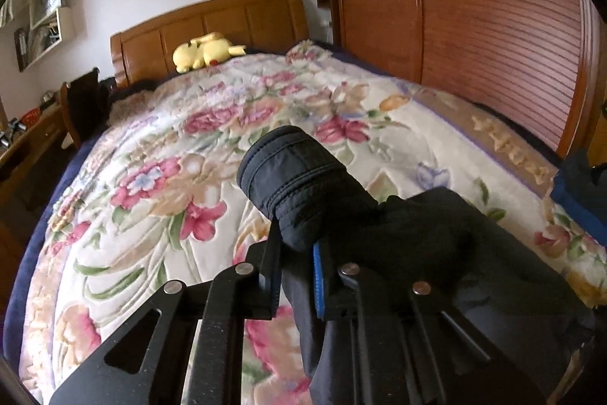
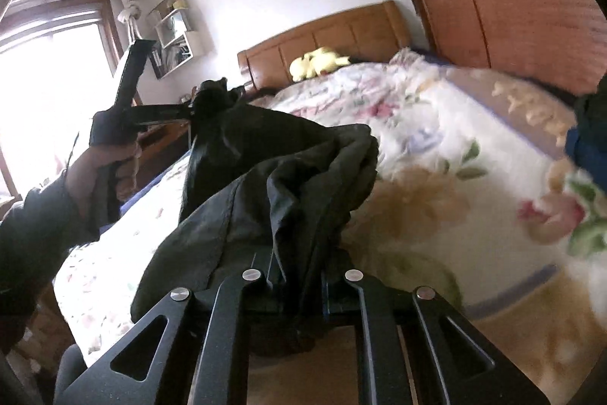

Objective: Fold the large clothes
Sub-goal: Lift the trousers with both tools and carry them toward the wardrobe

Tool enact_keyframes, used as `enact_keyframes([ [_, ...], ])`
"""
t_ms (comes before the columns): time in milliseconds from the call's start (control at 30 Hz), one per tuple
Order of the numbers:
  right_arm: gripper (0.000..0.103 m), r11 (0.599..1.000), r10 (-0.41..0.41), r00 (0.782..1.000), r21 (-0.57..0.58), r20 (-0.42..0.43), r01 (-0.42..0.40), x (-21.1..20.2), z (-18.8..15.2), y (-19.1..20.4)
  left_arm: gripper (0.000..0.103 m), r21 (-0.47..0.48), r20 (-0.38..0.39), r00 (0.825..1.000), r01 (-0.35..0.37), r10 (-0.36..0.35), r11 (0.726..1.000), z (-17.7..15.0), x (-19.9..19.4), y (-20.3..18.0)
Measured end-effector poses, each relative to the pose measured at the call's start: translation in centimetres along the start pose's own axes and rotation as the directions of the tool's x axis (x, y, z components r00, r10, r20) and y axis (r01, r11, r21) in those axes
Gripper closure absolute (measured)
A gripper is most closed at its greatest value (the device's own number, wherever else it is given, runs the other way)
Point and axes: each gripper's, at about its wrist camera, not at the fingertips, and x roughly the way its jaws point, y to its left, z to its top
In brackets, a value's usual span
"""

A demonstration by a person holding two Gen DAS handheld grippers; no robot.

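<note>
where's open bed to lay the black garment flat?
Both grippers, left gripper and right gripper, hold the black garment aloft. The floral blanket lies bare from the yellow plush at the headboard down to the grippers. Crowded: dark clothes at the right edge.

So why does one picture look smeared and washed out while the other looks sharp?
Right wrist view: the window is blown out to white, and the blanket is streaked with motion blur. Left wrist view: even light, with the blanket and garment crisp. Both views bend the wardrobe through the fisheye lens.
</note>
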Motion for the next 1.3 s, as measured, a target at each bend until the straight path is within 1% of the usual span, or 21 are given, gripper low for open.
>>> enact_keyframes([
  [100,0.091,1.000,-0.006,1.000,0.017,0.031,0.005,-1.3,0.0,-0.4,0.089,-0.005,0.016,1.000,0.012,-0.012,1.000,0.1,-1.7,-0.2],
  [200,0.091,1.000,-0.031,0.998,0.005,0.061,0.031,-2.8,0.3,-0.4,0.089,0.006,0.027,0.999,0.020,-0.021,1.000,0.4,-3.0,-1.1],
  [300,0.091,0.997,-0.062,0.995,-0.047,0.074,0.066,-4.5,1.1,-0.3,0.089,0.030,0.047,0.998,0.034,-0.036,0.999,1.4,-4.2,-2.9],
  [367,0.091,0.994,-0.076,0.993,-0.071,0.089,0.082,-5.7,2.0,-0.7,0.089,0.048,0.080,0.996,0.041,-0.045,0.998,2.5,-5.4,-4.7],
  [467,0.091,0.991,-0.090,0.989,-0.092,0.114,0.101,-8.6,4.1,-1.9,0.090,0.059,0.118,0.991,0.057,-0.063,0.997,4.6,-6.7,-7.6],
  [600,0.091,0.971,-0.172,0.972,-0.137,0.159,0.194,-13.0,6.9,-4.2,0.090,0.083,0.162,0.980,0.106,-0.119,0.991,8.5,-7.5,-12.9],
  [633,0.092,0.964,-0.195,0.966,-0.147,0.171,0.220,-14.4,7.7,-4.9,0.090,0.093,0.183,0.973,0.125,-0.141,0.988,9.7,-7.7,-15.0],
  [667,0.092,0.955,-0.222,0.957,-0.157,0.185,0.252,-15.6,8.3,-5.5,0.090,0.096,0.194,0.969,0.138,-0.154,0.986,10.2,-7.8,-16.1],
  [733,0.092,0.930,-0.281,0.936,-0.183,0.210,0.320,-18.1,9.7,-6.8,0.090,0.095,0.223,0.954,0.183,-0.201,0.978,11.8,-8.1,-19.4],
  [800,0.092,0.899,-0.345,0.910,-0.196,0.231,0.391,-20.8,11.0,-8.3,0.090,0.098,0.235,0.942,0.223,-0.240,0.970,12.9,-8.2,-22.3],
  [900,0.092,0.854,-0.437,0.865,-0.189,0.249,0.485,-25.0,12.4,-11.0,0.090,0.112,0.235,0.920,0.297,-0.315,0.948,14.1,-8.1,-27.3],
  [933,0.092,0.834,-0.468,0.848,-0.192,0.250,0.517,-26.0,12.7,-11.6,0.090,0.118,0.228,0.917,0.307,-0.327,0.944,14.3,-8.0,-28.8],
  [1033,0.091,0.773,-0.560,0.794,-0.196,0.236,0.604,-29.3,12.7,-14.5,0.090,0.144,0.183,0.904,0.363,-0.386,0.920,14.6,-7.4,-33.7],
  [1067,0.091,0.759,-0.583,0.780,-0.188,0.228,0.623,-30.0,12.6,-15.4,0.090,0.161,0.165,0.900,0.379,-0.403,0.911,14.4,-7.0,-35.5],
  [1133,0.091,0.728,-0.635,0.745,-0.164,0.203,0.665,-31.6,11.8,-17.7,0.090,0.183,0.139,0.896,0.396,-0.422,0.900,13.7,-6.4,-37.9],
  [1167,0.091,0.722,-0.650,0.736,-0.147,0.191,0.676,-32.2,11.3,-18.6,0.090,0.188,0.129,0.893,0.404,-0.431,0.895,13.5,-6.2,-38.4],
  [1233,0.091,0.718,-0.674,0.723,-0.097,0.151,0.689,-33.2,10.0,-21.0,0.090,0.203,0.079,0.888,0.431,-0.454,0.879,12.4,-4.9,-40.7],
  [1300,0.091,0.718,-0.686,0.720,-0.063,0.105,0.693,-33.2,8.9,-22.8,0.090,0.229,0.051,0.892,0.427,-0.449,0.875,11.4,-4.8,-42.7],
])
